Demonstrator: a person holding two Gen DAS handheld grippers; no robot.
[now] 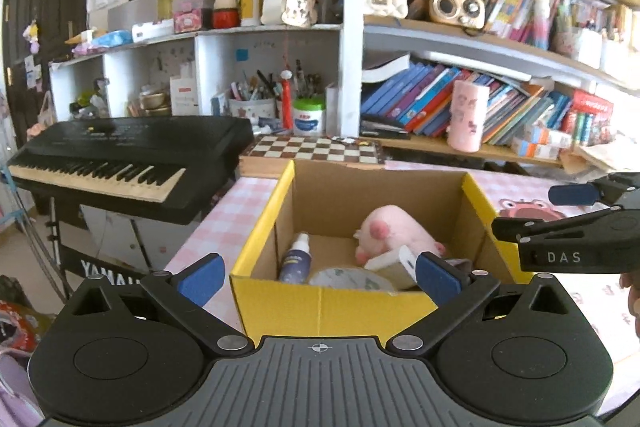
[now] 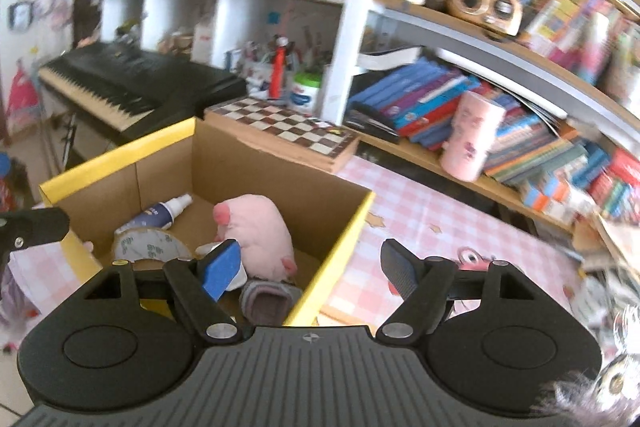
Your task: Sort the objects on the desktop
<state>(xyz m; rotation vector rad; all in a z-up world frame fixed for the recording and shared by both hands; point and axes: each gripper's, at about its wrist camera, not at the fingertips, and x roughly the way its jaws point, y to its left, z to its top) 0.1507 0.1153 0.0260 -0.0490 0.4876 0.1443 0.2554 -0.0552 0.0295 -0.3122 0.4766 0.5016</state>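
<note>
While tilted downward, both tongs (image 1: 318,277) (image 2: 310,273) gape empty.

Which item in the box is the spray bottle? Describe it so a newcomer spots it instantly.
Find the yellow-rimmed cardboard box on the pink checked tablecloth. Inside, beside the pink plush toy, lies the spray bottle. It alone has a dark blue body with a white nozzle.

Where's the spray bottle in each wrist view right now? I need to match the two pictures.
Left wrist view: the spray bottle stands in the box's near left corner, beside the tape roll.
Right wrist view: the spray bottle lies along the box's far left wall, behind the tape roll.
Shared landmark: the pink plush pig.
</note>
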